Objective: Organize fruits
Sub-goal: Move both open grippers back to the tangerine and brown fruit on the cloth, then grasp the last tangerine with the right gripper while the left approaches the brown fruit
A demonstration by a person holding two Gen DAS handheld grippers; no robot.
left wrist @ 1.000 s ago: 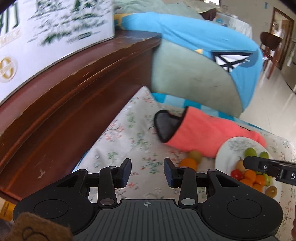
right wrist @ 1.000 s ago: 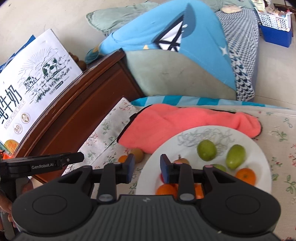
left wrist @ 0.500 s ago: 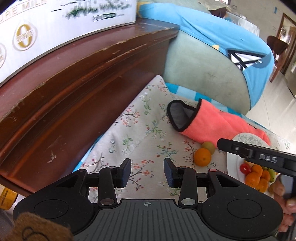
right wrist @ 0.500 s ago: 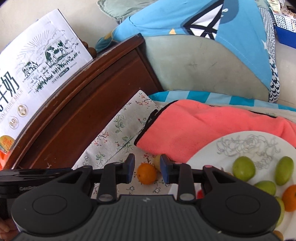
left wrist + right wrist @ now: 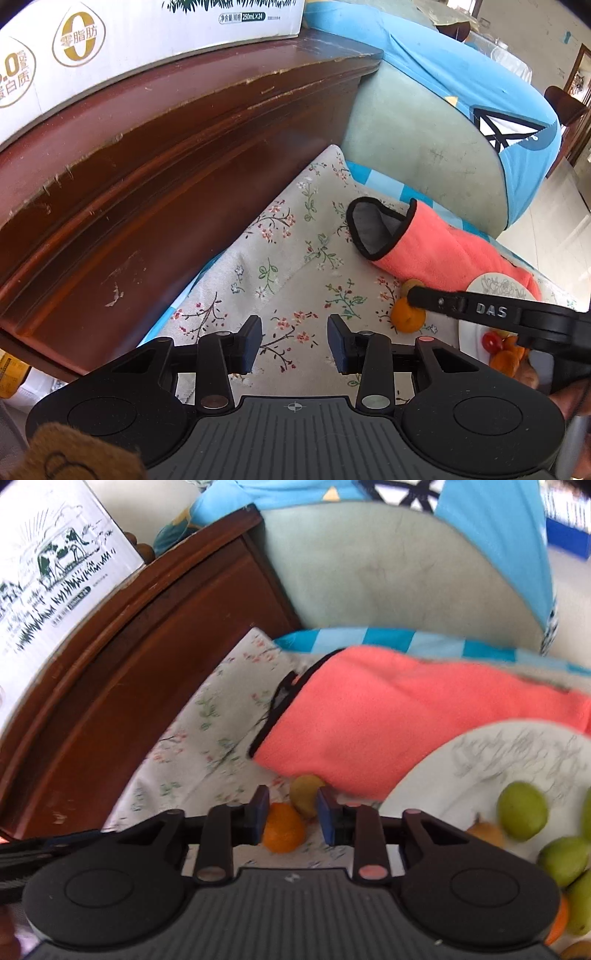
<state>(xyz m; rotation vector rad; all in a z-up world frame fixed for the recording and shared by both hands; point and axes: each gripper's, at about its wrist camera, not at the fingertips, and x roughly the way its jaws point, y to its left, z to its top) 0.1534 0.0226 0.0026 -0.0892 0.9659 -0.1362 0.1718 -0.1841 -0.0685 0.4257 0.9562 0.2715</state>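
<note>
A small orange fruit and a yellow-green fruit lie on the floral cloth beside a white plate holding green, orange and red fruits. My right gripper is open and empty, its jaws around the two loose fruits without closing on them. In the left wrist view the orange fruit sits under the right gripper's finger. My left gripper is open and empty above the floral cloth, left of the fruit.
A coral oven mitt lies just behind the loose fruits, touching the plate. A dark wooden headboard with a milk carton box on top stands at the left. A blue and grey cushion stands behind.
My right gripper has moved left and down off the plate onto the two loose fruits. My left gripper has drawn back to the left, away from the plate.
</note>
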